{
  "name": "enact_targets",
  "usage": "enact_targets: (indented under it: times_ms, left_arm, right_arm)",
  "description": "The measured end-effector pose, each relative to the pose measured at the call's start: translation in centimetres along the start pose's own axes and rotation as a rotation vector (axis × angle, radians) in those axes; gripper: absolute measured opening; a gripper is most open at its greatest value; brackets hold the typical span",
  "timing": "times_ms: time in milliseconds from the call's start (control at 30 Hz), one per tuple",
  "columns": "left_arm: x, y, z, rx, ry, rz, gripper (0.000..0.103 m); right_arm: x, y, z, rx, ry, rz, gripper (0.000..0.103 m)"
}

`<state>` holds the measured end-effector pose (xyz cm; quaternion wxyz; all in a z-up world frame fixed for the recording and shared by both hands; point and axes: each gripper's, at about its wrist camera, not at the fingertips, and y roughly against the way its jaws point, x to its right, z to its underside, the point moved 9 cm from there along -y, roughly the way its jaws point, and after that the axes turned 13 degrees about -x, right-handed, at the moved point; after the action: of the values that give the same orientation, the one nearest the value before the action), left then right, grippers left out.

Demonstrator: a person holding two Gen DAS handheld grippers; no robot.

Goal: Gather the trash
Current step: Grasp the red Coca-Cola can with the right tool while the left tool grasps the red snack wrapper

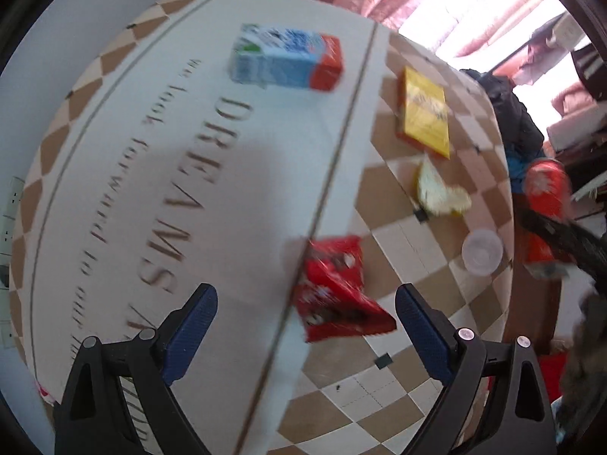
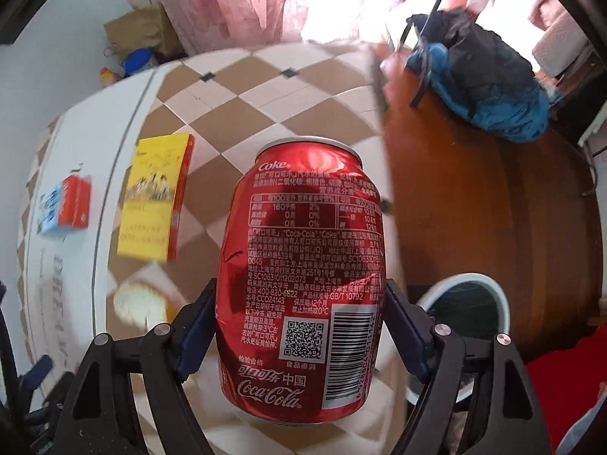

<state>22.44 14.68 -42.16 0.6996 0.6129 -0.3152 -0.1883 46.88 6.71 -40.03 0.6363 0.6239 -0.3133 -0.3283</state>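
A red snack wrapper [image 1: 337, 292] lies on the table [image 1: 246, 189], between and just beyond the blue pads of my left gripper [image 1: 305, 295], which stands open above it without touching. My right gripper [image 2: 299, 295] is shut on a dented red cola can [image 2: 303, 273], its pads pressed on the can's sides, held over the table's edge. The can [image 1: 546, 197] also shows at the right of the left wrist view. A white bin [image 2: 466, 311] with a dark liner stands on the floor beside the table, lower right of the can.
On the table lie a blue and red carton [image 1: 288, 60], a yellow box [image 1: 425, 113], a crumpled pale scrap [image 1: 440, 193] and a clear plastic cup [image 1: 481, 252]. A blue and black jacket [image 2: 481, 76] hangs beyond the table over a wooden floor [image 2: 493, 208].
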Motion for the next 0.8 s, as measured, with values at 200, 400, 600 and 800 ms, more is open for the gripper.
enact_targets:
  times_ms: [200, 400, 600, 800]
  left_arm:
    - [1.7, -1.4, -0.8, 0.022, -0.058, -0.094, 0.071]
    - [2.2, -1.0, -0.5, 0.052, -0.115, -0.174, 0.033]
    - [1.4, 0.1, 1.1, 0.097, -0.157, -0.231, 0.030]
    - [0.0, 0.0, 2.5, 0.110, -0.150, -0.263, 0.030]
  right_arm:
    - [1.6, 2.0, 7.8, 0.065, 0.021, -0.036, 0.083]
    - [-0.2, 0.3, 14.0, 0.052, 0.027, -0.086, 0.083]
    - [-2.6, -1.3, 16.4, 0.025, 0.053, -0.094, 0.083]
    - [-3.3, -2.4, 16.0, 0.001, 0.052, -0.088, 0.083]
